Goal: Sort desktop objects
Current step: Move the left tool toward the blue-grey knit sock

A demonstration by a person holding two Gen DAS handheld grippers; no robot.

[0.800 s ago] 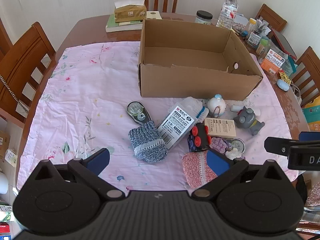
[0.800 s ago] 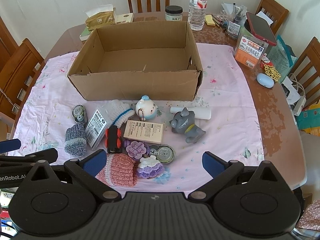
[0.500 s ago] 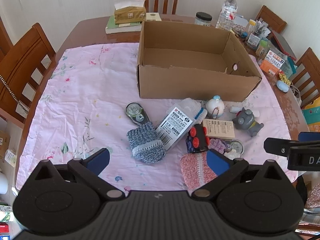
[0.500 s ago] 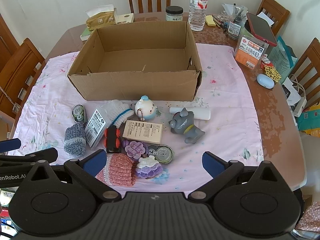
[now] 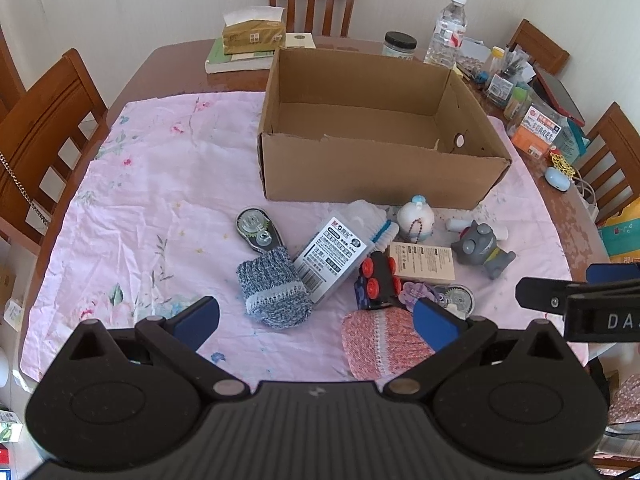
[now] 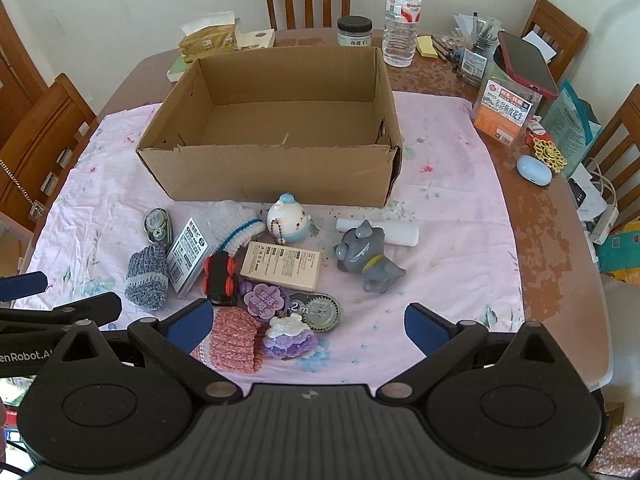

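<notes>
Toys (image 6: 370, 258) crowd near the empty box (image 6: 272, 176); both grippers (image 5: 316, 320) (image 6: 306, 322) gape apart, so one grab could snag neighbours.

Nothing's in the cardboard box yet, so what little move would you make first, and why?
Probably lower the left gripper onto the blue knitted sock. Its jaws stand wide open and hold nothing, the sock lies nearest in front of them, and the cardboard box beyond looks empty.
</notes>
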